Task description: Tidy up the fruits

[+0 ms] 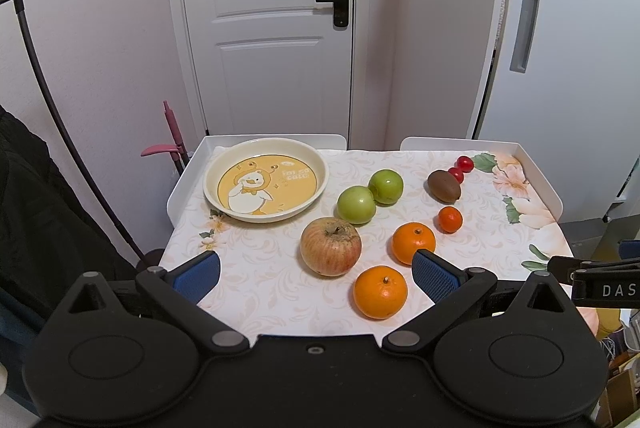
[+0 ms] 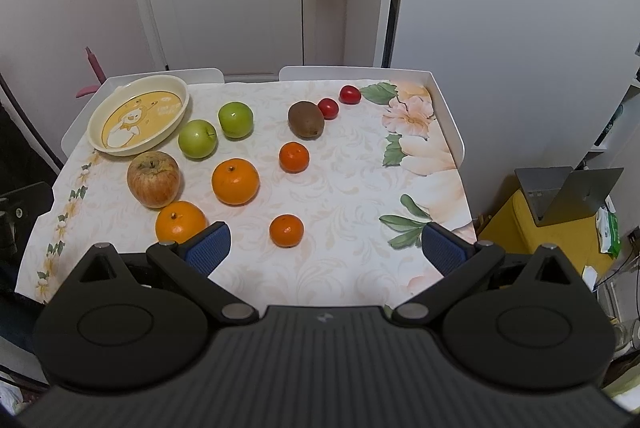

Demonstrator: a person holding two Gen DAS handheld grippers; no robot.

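Both claws hover above the near edge of the worktop [image 2: 352,188], tilted down and forward toward the fruit, and neither touches anything. The left claw [image 1: 316,274] is spread wide with nothing between its blue pads [image 1: 198,276]; seen from its own camera, its right pad overlaps the lower edge of one large orange [image 1: 413,242], while a second large orange [image 1: 380,292] and the red-streaked apple [image 1: 331,246] lie on the cloth between the fingers. The right claw [image 2: 326,248] is likewise released and empty, its left pad [image 2: 210,248] sitting just in front of that nearest large orange [image 2: 180,221], with a small mandarin [image 2: 286,230] lying between its fingers. The fruit is scattered across the flowered cloth: two green apples [image 2: 197,139] side by side, nearly touching, just beside the cream plate [image 2: 120,148] with the duck picture, which stands empty at the far left corner. Another small mandarin [image 2: 294,157] lies near the middle. Beyond it rests the brown kiwi [image 2: 306,119], with one cherry tomato [image 2: 328,108] touching or almost touching it and a second cherry tomato [image 2: 350,94] a little farther toward the far right corner. A white door [image 1: 268,8] stands behind the worktop.
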